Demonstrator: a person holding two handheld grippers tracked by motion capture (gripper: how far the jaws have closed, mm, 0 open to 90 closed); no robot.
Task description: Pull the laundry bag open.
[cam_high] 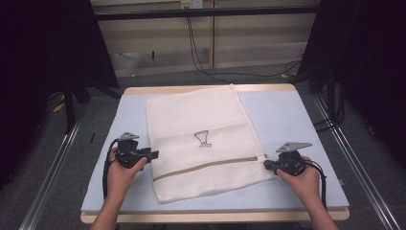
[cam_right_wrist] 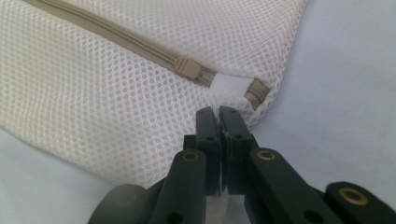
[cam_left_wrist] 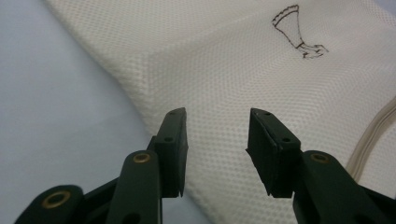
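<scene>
Mesh bag (cam_high: 201, 139): cream laundry bag lying flat on the pale blue table (cam_high: 287, 115), from the far edge toward the near edge, slightly skewed.
Zipper (cam_right_wrist: 140, 46): beige, runs across the bag's near part; the right gripper view shows its slider and a white tab at the end, too small to make out in the high view.
Drawn mark (cam_left_wrist: 299, 32): small black outline on the mesh; what it depicts is hard to tell.
Left gripper (cam_left_wrist: 217, 149): jaws apart, nothing between them, hovering over the bag's left edge.
Right gripper (cam_right_wrist: 219, 121): jaws pressed together at the bag's right edge by the zipper end; whether mesh is pinched is hidden behind the jaws.
Forearms: cut off at the bottom of the high view.
</scene>
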